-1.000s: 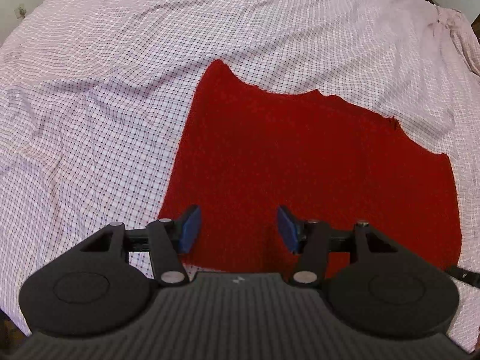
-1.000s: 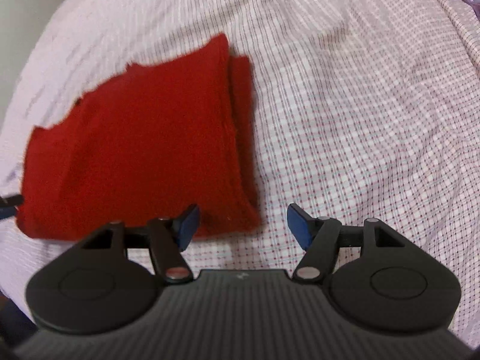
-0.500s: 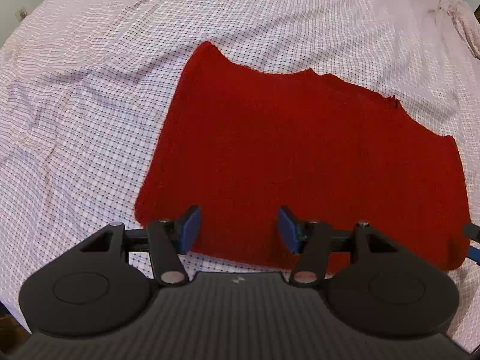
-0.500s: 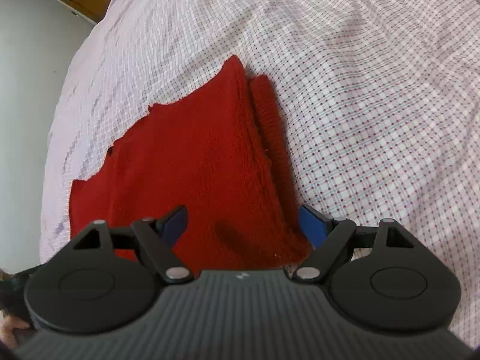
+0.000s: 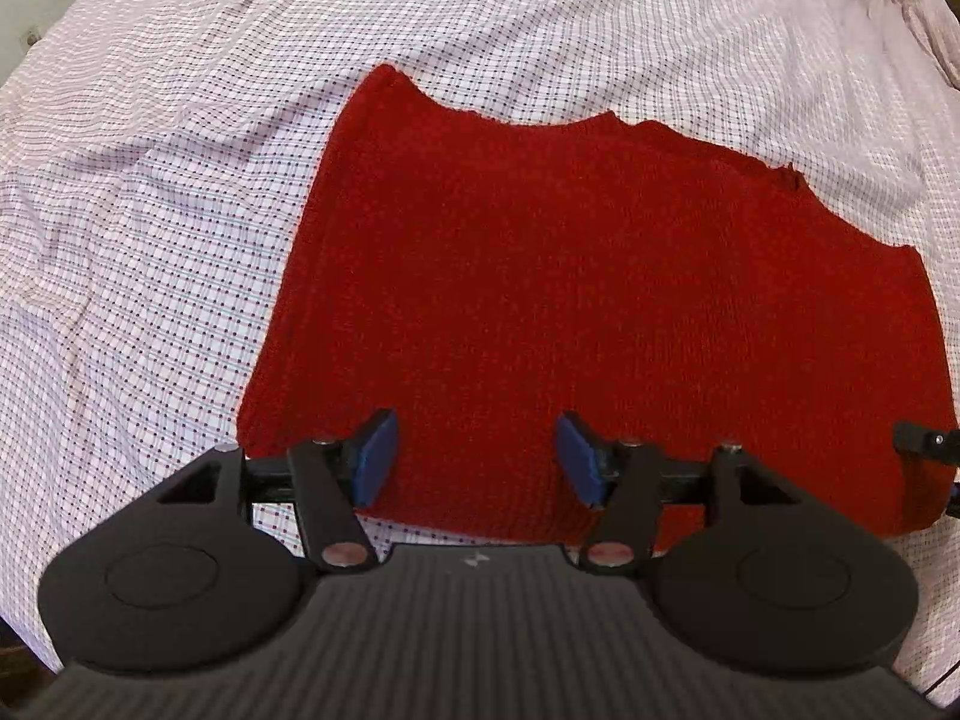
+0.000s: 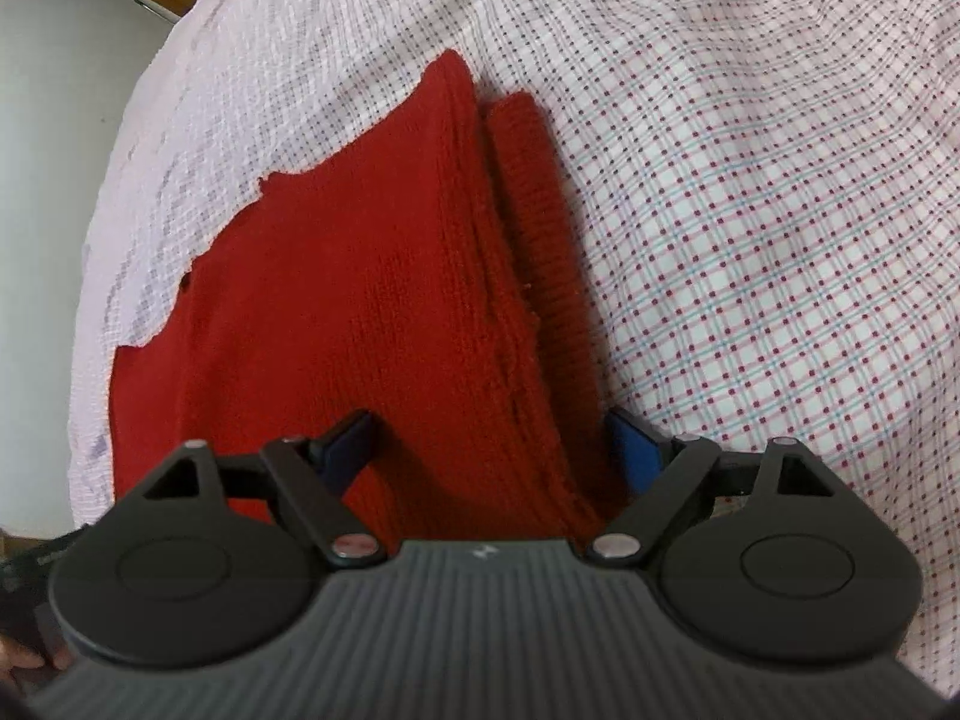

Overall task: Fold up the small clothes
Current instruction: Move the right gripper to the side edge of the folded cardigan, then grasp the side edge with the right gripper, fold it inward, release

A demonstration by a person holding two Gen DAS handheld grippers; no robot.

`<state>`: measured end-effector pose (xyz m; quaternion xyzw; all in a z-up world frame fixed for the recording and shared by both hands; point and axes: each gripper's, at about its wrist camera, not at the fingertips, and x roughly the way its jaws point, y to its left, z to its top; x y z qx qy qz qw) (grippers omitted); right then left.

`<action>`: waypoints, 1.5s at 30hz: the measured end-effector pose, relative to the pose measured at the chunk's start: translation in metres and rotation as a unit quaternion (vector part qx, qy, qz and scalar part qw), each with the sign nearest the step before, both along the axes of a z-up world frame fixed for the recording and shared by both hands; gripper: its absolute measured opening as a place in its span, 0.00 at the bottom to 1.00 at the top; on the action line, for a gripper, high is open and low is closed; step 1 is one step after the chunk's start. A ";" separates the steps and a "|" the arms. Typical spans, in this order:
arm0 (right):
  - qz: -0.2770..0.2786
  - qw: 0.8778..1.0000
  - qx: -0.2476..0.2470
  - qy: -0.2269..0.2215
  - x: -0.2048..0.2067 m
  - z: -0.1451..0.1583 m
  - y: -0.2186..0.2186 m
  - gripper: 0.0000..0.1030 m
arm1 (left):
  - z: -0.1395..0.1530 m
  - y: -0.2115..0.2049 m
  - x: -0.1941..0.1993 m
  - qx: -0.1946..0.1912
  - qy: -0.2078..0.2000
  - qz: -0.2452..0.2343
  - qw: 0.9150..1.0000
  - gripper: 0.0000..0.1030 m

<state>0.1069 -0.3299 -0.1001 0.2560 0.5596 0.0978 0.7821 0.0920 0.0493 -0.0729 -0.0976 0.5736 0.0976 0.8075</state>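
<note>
The sweater (image 5: 588, 300) lies flat on the bedsheet (image 5: 150, 210), folded edge at its right.

Bed w/ wrinkled checked sheet (image 5: 180, 192); red knit garment (image 5: 570, 300) lies flat on it, folded, probably in layers.

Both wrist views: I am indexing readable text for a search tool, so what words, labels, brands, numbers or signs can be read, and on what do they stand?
No readable words or numbers in either view.
Left gripper housing: a small pale emblem, a mark only, no letters legible.
Right gripper housing: the same small emblem, blurred, unreadable.
Red knitted garment: no label or tag visible.
Checked bedsheet: pattern only, no print.
</note>
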 end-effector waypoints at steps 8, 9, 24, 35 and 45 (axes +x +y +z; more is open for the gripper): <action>-0.012 1.000 0.005 -0.019 0.011 0.005 0.008 0.83 | 0.000 0.004 -0.005 -0.010 0.009 0.011 1.000 0.63; -0.008 1.000 0.005 -0.019 0.013 0.002 0.010 0.83 | 0.001 0.003 -0.008 -0.012 0.010 0.014 1.000 0.64; -0.024 0.998 0.064 -0.015 0.023 -0.024 0.011 0.89 | -0.004 -0.011 -0.050 -0.057 0.027 0.049 0.997 0.64; -0.029 0.996 0.076 -0.029 0.019 -0.002 0.015 0.38 | 0.003 0.017 -0.052 -0.072 0.021 0.047 0.996 0.64; -0.005 0.994 0.083 -0.066 0.005 0.051 0.036 0.33 | 0.014 0.053 -0.061 -0.072 0.013 0.043 0.996 0.64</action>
